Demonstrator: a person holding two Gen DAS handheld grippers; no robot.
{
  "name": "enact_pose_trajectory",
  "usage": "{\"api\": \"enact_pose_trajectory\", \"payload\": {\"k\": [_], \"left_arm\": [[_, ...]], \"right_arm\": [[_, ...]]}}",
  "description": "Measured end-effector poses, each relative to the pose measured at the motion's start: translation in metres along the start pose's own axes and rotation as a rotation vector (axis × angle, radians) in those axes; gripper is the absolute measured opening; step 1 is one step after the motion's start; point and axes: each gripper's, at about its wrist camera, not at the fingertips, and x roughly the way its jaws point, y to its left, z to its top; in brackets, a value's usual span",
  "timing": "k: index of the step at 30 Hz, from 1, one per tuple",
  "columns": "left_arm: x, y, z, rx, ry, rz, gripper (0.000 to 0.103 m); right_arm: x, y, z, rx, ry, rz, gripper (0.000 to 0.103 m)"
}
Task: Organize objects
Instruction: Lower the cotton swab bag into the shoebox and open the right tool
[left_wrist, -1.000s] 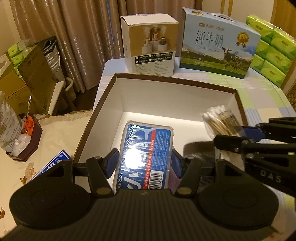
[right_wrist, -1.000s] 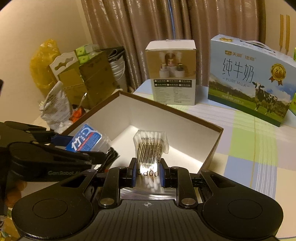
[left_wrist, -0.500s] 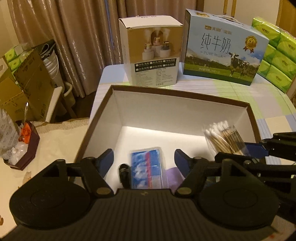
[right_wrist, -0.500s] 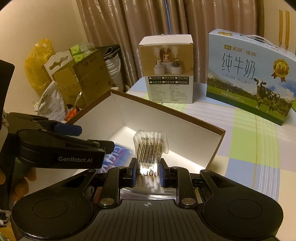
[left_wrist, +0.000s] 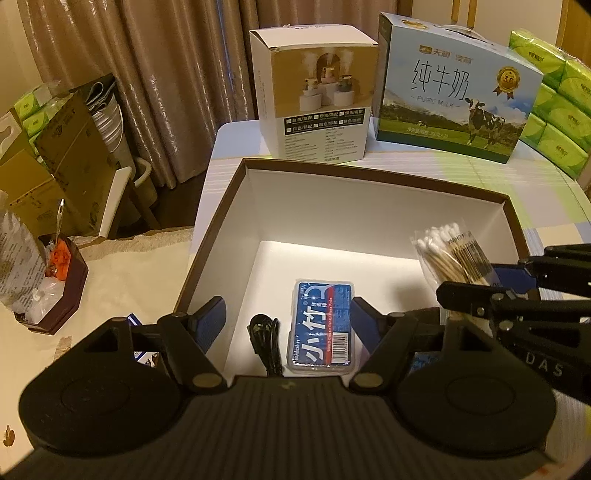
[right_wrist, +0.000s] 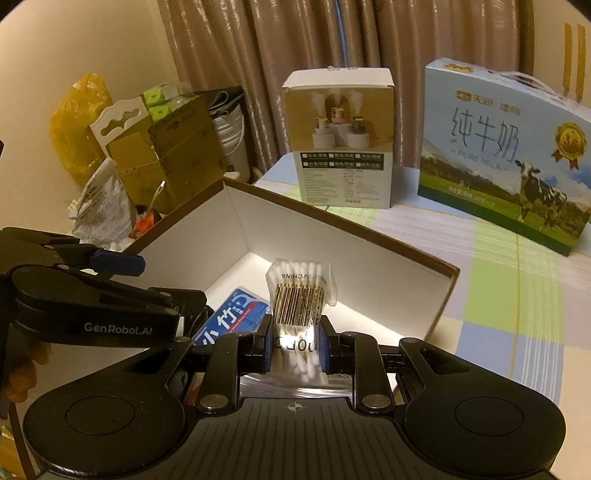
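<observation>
I see everything placed around the open box (left_wrist: 369, 206): inside it, on its floor, the floss case (left_wrist: 321, 328) lies with a coiled cable (left_wrist: 264, 336) just to its left. The cotton swab pack (right_wrist: 299, 302) hangs over the box's right part. Behind the box stand the humidifier carton (left_wrist: 317, 96) and, right of that, the milk carton (left_wrist: 454, 88)

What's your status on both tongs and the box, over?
Left tongs open, jaws just widened, floss case released on the box floor. Right tongs shut on cotton swabs, over the box. Black cable beside the case; drop spot free.
</observation>
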Motion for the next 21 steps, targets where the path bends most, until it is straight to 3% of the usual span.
{"api": "enact_pose_trajectory", "payload": {"k": [5, 7, 8, 9, 13, 18, 21], "left_arm": [[-0.002, 0.002, 0.001, -0.006, -0.003, 0.009, 0.074], [-0.004, 0.004, 0.0, -0.01, -0.006, 0.013, 0.075], [-0.006, 0.005, 0.0, -0.012, -0.009, 0.014, 0.077], [-0.008, 0.005, -0.001, -0.013, -0.011, 0.013, 0.08], [-0.015, 0.007, -0.006, -0.019, -0.012, 0.008, 0.083], [-0.025, 0.009, -0.015, -0.029, 0.001, 0.017, 0.086], [-0.032, 0.01, -0.021, -0.037, 0.007, 0.01, 0.09]], "right_arm": [[-0.003, 0.004, 0.007, -0.021, -0.092, 0.003, 0.025], [-0.006, 0.004, 0.007, -0.014, -0.123, -0.012, 0.039], [-0.008, 0.003, 0.007, -0.014, -0.13, -0.018, 0.053], [-0.01, 0.003, 0.006, -0.014, -0.134, -0.016, 0.057], [-0.019, 0.001, 0.003, -0.018, -0.11, 0.001, 0.061], [-0.033, -0.003, -0.004, 0.021, -0.115, 0.019, 0.082], [-0.042, -0.005, -0.007, 0.04, -0.11, 0.027, 0.088]]}}
